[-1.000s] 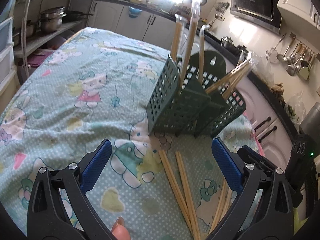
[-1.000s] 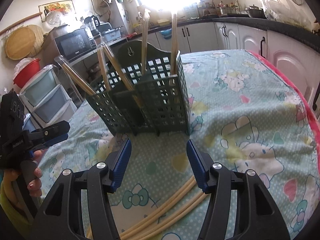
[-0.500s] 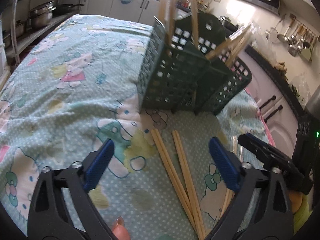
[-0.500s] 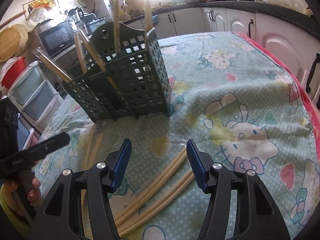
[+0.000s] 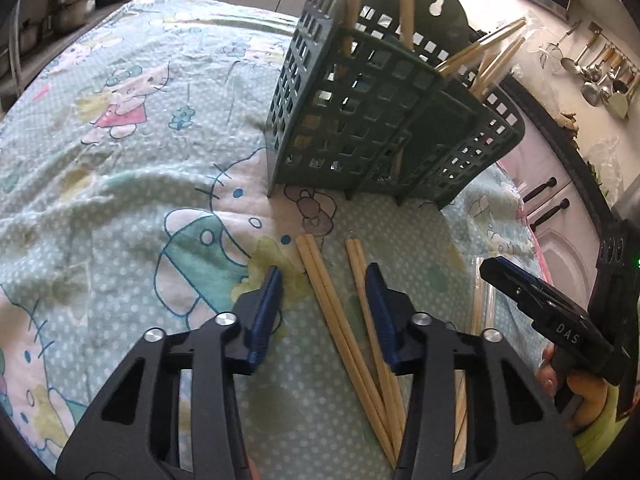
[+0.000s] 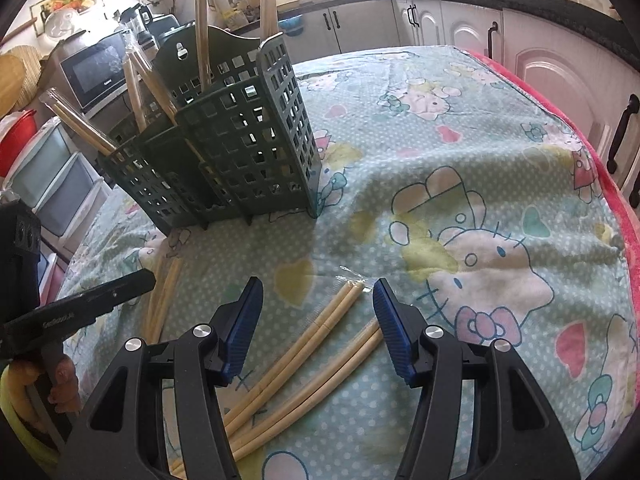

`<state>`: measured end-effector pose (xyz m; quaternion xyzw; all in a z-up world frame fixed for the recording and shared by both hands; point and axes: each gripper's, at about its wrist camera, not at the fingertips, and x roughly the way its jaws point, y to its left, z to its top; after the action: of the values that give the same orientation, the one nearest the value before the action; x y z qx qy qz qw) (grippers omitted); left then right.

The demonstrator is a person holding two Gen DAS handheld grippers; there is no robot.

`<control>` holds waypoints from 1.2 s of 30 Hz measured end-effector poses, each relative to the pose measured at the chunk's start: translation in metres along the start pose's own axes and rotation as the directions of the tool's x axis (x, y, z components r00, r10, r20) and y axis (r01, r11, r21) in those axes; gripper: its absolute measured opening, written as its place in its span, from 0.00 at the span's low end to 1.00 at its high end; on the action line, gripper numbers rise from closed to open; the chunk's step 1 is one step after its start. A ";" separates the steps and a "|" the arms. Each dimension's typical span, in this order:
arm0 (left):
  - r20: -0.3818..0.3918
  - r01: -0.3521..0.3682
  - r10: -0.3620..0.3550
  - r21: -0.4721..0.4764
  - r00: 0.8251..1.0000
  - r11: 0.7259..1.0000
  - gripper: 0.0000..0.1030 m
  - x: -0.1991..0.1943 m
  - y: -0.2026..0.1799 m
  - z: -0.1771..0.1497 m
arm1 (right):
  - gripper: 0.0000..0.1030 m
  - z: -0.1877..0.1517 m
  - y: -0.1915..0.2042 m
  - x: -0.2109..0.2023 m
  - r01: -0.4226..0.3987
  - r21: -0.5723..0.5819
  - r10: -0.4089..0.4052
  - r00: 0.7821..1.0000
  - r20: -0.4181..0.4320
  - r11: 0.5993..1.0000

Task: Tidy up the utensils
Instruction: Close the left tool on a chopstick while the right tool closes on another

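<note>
A dark green perforated utensil holder [image 5: 384, 120] stands on the cartoon-print tablecloth with several wooden chopsticks upright in it; it also shows in the right wrist view [image 6: 224, 148]. Loose chopstick pairs [image 5: 344, 312] lie on the cloth in front of it. My left gripper [image 5: 325, 298] is open, low over them, with one pair between its fingers. My right gripper [image 6: 318, 312] is open over other loose chopsticks [image 6: 320, 344], some in clear wrappers. Each gripper shows in the other's view: the right one [image 5: 560, 320], the left one [image 6: 80, 308].
The tablecloth [image 6: 480, 160] covers the table; a red edge [image 6: 600, 184] runs along its right side. Kitchen cabinets [image 6: 440, 20], a microwave [image 6: 96, 68] and hanging ladles [image 5: 600, 72] surround the table.
Both grippers have moved down and closer to the loose chopsticks. The left gripper's fingers have narrowed around one pair. The holder now sits higher in both views.
</note>
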<state>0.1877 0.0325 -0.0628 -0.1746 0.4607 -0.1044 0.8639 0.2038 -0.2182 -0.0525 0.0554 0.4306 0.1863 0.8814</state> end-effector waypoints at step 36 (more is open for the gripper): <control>0.011 -0.026 0.026 -0.010 1.000 1.000 0.06 -0.001 0.009 0.018 | 0.10 0.016 0.036 0.004 -0.190 -0.068 0.190 0.982 0.003 0.979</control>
<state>0.2026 0.0449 -0.0563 -0.1736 0.4588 -0.0899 0.8668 0.2085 -0.1823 -0.0361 0.0674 0.4127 0.2838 0.8629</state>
